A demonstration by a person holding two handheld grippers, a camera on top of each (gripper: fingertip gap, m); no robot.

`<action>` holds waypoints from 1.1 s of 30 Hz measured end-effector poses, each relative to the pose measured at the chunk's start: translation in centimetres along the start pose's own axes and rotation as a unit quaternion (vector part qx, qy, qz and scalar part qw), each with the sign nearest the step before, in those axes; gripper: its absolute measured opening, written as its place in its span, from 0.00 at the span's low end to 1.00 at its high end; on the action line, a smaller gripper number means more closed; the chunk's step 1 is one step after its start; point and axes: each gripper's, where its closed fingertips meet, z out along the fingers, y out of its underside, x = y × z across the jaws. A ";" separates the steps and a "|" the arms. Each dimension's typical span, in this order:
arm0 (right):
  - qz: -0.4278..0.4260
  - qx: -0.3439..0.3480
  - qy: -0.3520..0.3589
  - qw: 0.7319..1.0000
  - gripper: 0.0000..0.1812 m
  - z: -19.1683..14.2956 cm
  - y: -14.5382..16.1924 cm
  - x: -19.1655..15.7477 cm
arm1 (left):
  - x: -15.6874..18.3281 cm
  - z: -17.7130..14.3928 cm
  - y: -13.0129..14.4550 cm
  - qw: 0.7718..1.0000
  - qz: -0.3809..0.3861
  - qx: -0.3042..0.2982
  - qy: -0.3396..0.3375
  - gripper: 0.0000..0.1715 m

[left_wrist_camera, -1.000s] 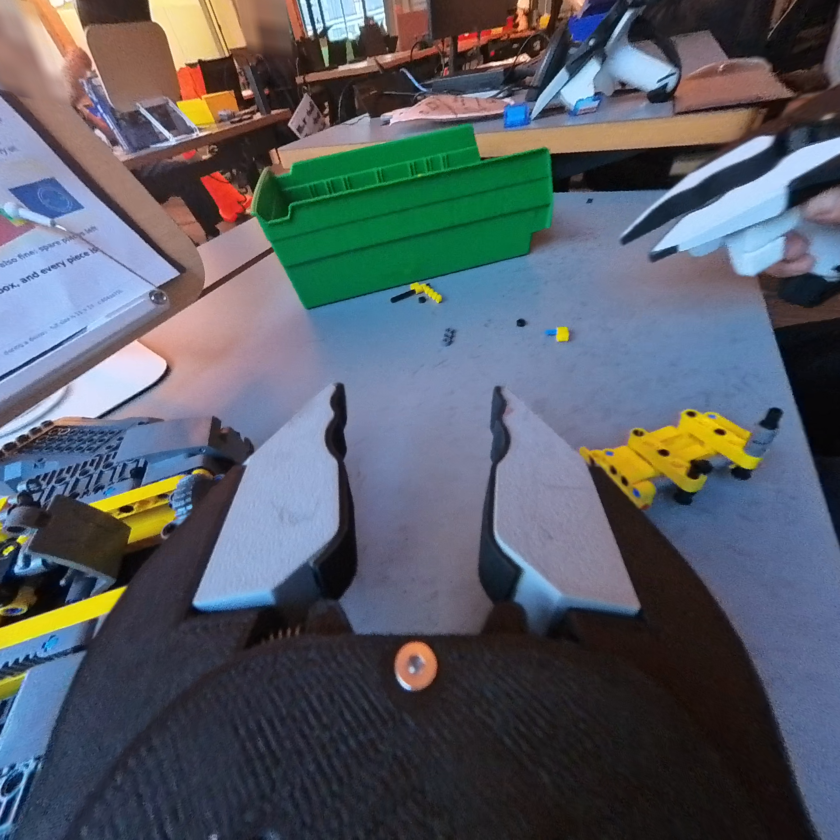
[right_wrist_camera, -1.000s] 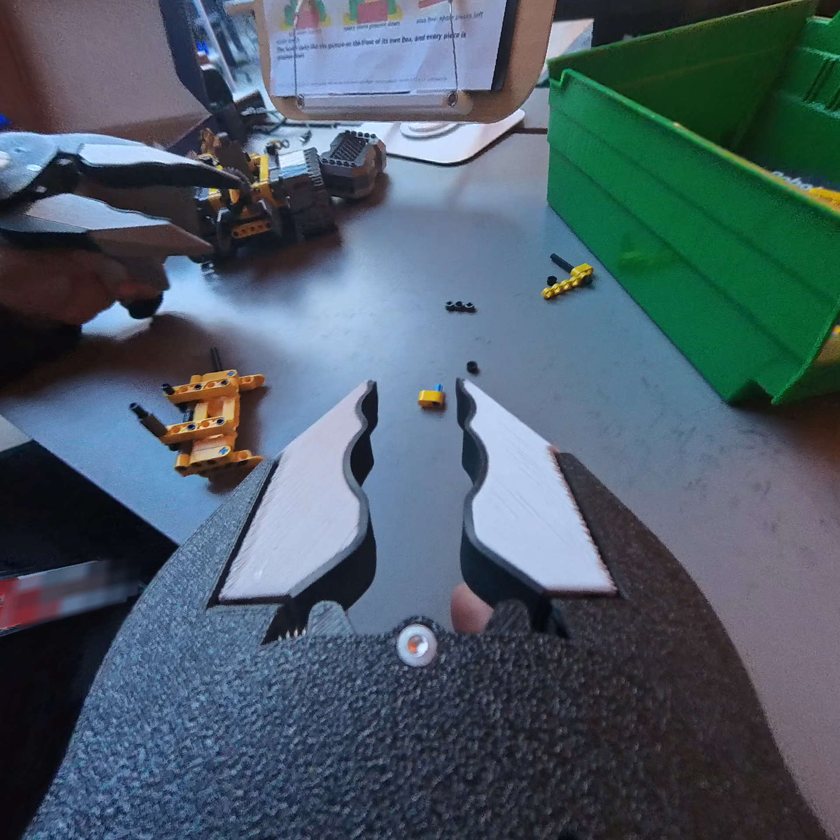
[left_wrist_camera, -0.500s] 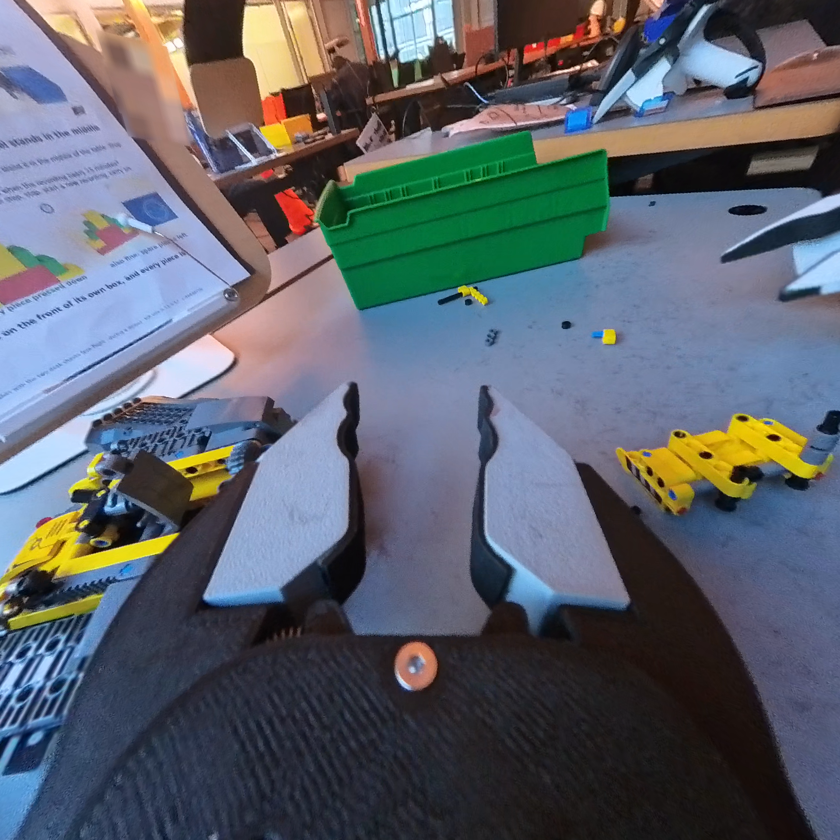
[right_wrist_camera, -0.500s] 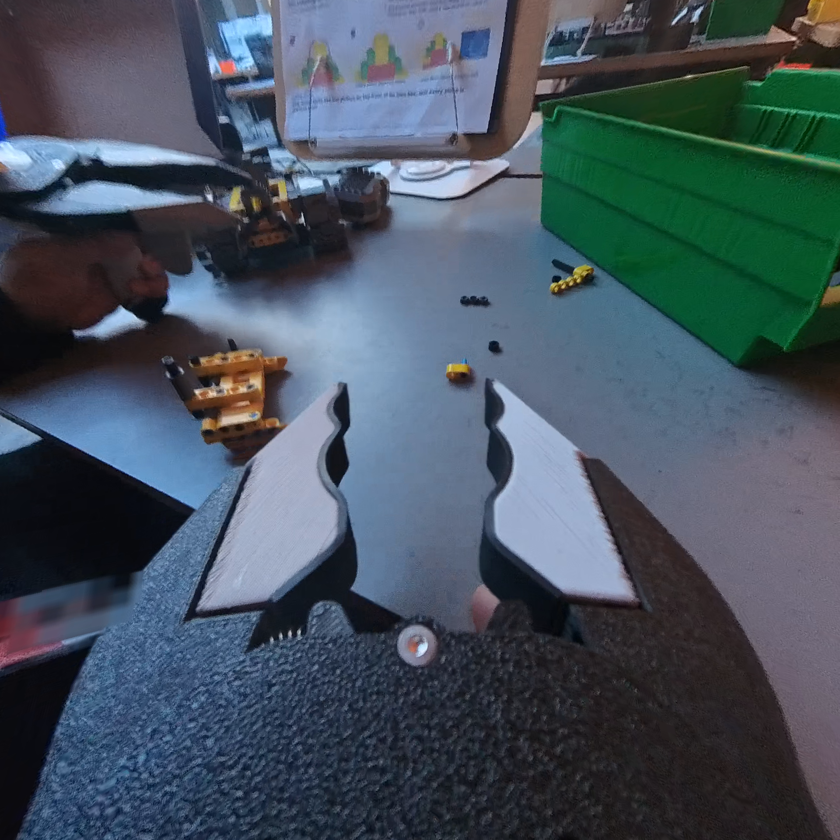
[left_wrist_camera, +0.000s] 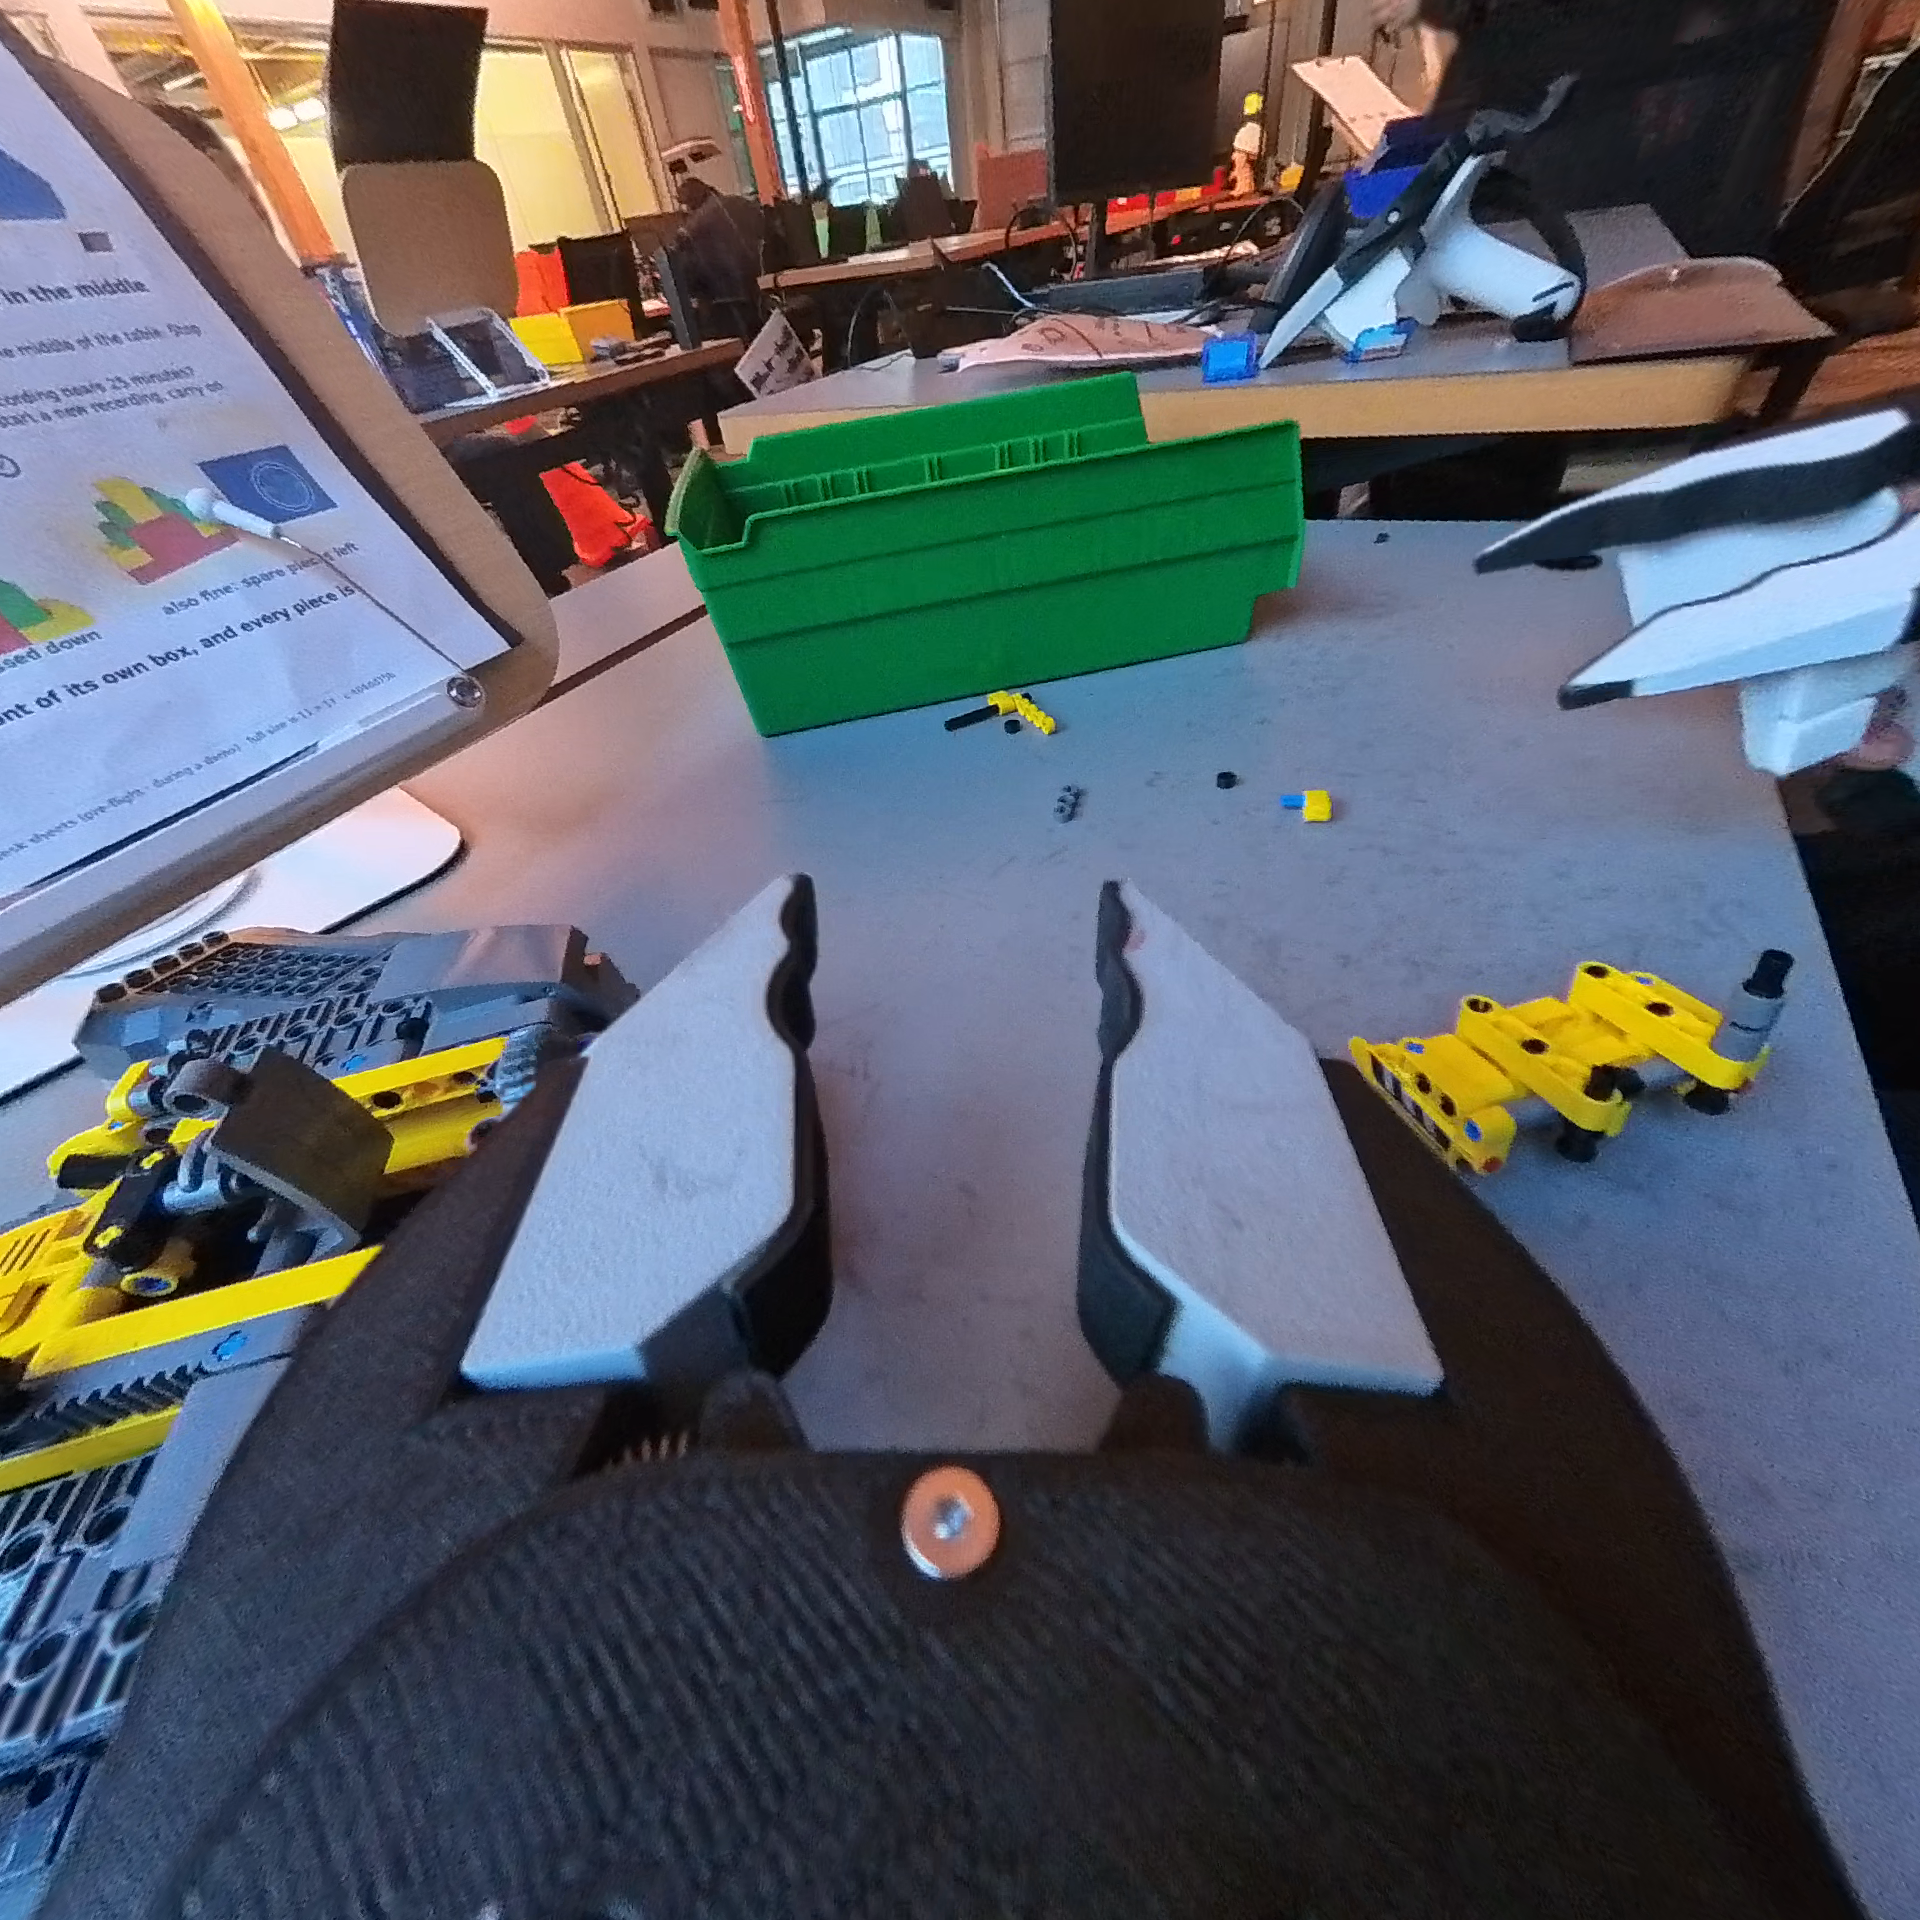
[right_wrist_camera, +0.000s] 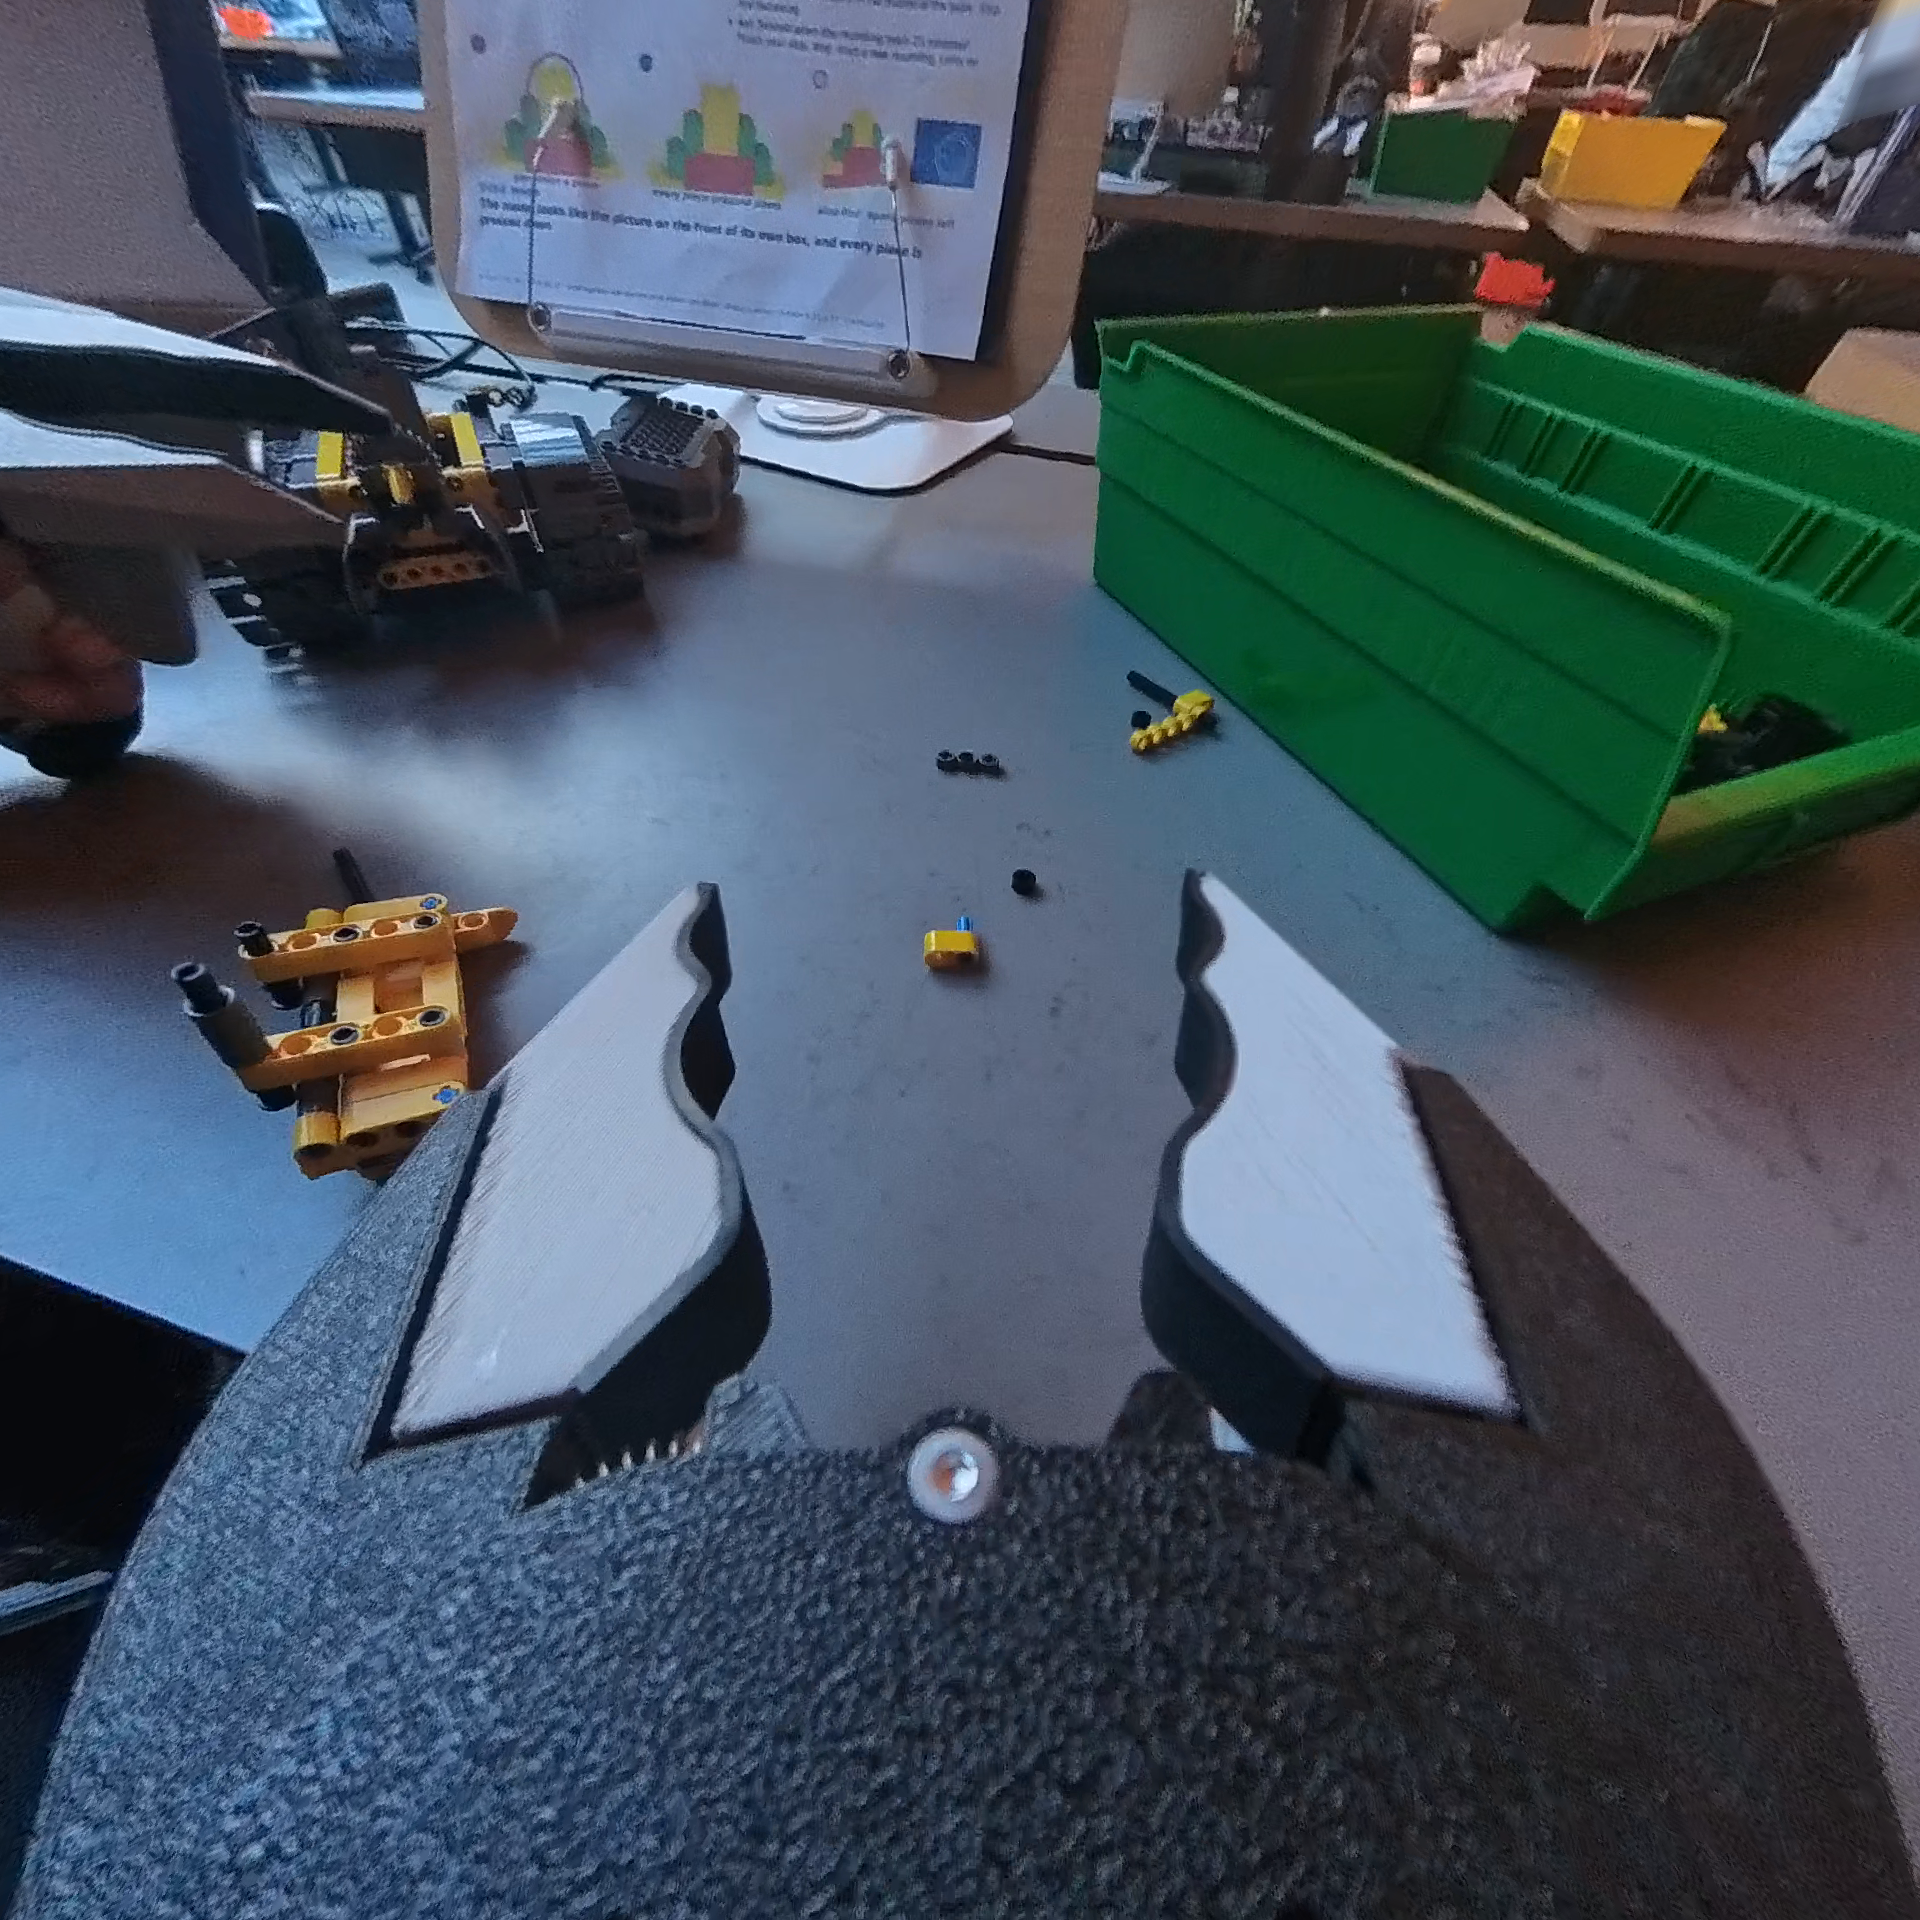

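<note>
My left gripper (left_wrist_camera: 954, 904) is open and empty above the grey table (left_wrist_camera: 1455, 727). A grey and yellow brick-built vehicle (left_wrist_camera: 229, 1122) lies just to its left, and a yellow beam assembly (left_wrist_camera: 1548, 1049) lies to its right. My right gripper (right_wrist_camera: 948, 899) is wide open and empty; it also shows in the left wrist view (left_wrist_camera: 1704, 582). A small yellow piece with a blue pin (right_wrist_camera: 953, 943) lies on the table just ahead of its fingertips. The yellow beam assembly (right_wrist_camera: 353, 1029) is to its left. The left gripper (right_wrist_camera: 187, 436) shows at far left, over the vehicle (right_wrist_camera: 488, 509).
A green bin (left_wrist_camera: 987, 582) stands at the back of the table, with pieces inside (right_wrist_camera: 1756, 727). Small loose parts lie before it: a yellow beam with black axle (right_wrist_camera: 1169, 712), a black connector (right_wrist_camera: 968, 762), a black bush (right_wrist_camera: 1025, 883). A board with a printed sheet (right_wrist_camera: 727, 177) stands behind. To reach the black bush (right_wrist_camera: 1025, 883) in a straight line is about 10 cm for my right fingers, about 20 cm for my left. It turns up in the left wrist view (left_wrist_camera: 1229, 773) as well.
My right gripper has opened wider and drawn back a little from the small yellow piece. My left gripper has shifted right then back and narrowed slightly, staying open beside the vehicle.
</note>
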 end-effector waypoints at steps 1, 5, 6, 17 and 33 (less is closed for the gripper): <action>0.008 -0.005 0.001 1.000 0.46 0.1 0.3 0.1 | 0.1 0.0 0.1 1.000 0.001 -0.002 0.001 0.30; 0.016 -0.034 0.031 0.999 0.46 0.3 0.8 1.2 | 0.7 -0.1 0.4 1.000 0.013 -0.018 0.011 0.28; 0.006 -0.037 0.037 0.999 0.46 0.2 0.6 1.4 | 0.8 -0.1 0.5 1.000 0.017 -0.020 0.010 0.27; 0.007 -0.110 -0.023 0.994 0.20 0.7 2.8 0.9 | 1.1 -0.2 0.4 1.000 0.009 -0.017 0.013 0.24; 0.009 -0.224 -0.104 0.969 0.19 3.4 5.7 -0.7 | 1.5 -0.1 0.7 0.999 0.007 -0.028 0.027 0.19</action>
